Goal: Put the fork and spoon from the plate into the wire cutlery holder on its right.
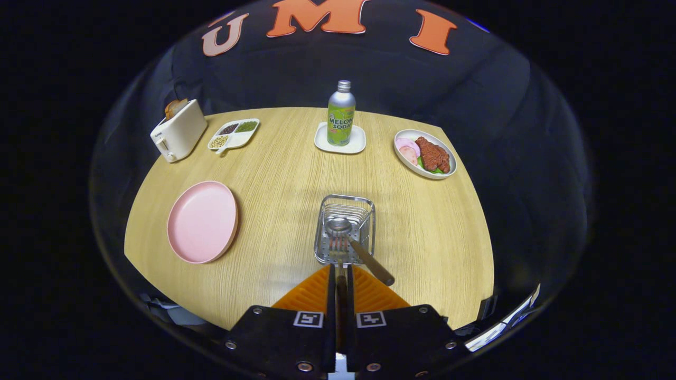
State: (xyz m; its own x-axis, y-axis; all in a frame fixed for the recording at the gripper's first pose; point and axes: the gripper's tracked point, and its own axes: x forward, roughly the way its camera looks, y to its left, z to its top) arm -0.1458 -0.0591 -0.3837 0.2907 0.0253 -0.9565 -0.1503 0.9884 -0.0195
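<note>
In the gripper view, the gripper [341, 272] sits at the bottom centre of the frame, its fingers pressed close together on the handle of the fork [338, 247], which runs straight ahead along the fingers' line with its tines pointing away, just over the near rim of the wire cutlery holder [346, 229]. The holder stands directly beyond the fingertips, at the centre of the frame. The spoon [353, 244] already lies in it, bowl toward the far side, handle slanting out over the near right rim toward lower right. The pink plate [203, 221], to the left of the holder, is bare. By my judgement the fork needs only to go forward and down into the holder, its long axis running near to far.
</note>
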